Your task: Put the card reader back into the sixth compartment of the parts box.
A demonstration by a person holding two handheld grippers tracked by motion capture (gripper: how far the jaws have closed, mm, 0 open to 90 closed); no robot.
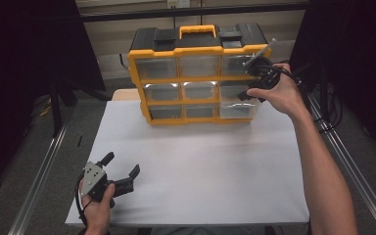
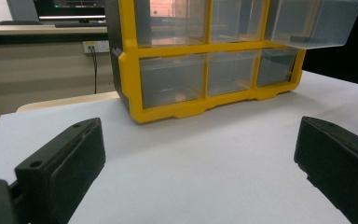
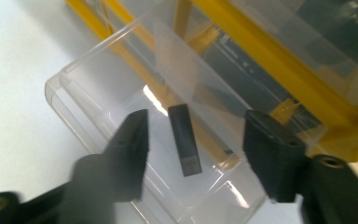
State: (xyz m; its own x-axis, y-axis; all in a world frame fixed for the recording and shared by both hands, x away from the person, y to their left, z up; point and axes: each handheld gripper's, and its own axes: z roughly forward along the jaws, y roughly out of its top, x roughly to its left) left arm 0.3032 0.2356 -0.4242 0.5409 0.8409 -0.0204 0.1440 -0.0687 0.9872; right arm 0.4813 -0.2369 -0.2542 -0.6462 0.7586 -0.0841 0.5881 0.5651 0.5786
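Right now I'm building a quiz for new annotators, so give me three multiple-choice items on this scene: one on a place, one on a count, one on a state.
1. Where does the small black block lie?
A. on the white table
B. inside the pulled-out clear drawer
C. on top of the organizer

2. How many drawers does the yellow organizer show on its front?
A. four
B. six
C. nine

3. How do the jaws of the left gripper stand?
A. wide apart, holding nothing
B. shut on a drawer
C. shut on the block

Answers: 1 B, the right gripper view shows it on the drawer's floor. 2 C, three rows of three. 3 A, bare white table shows between them.
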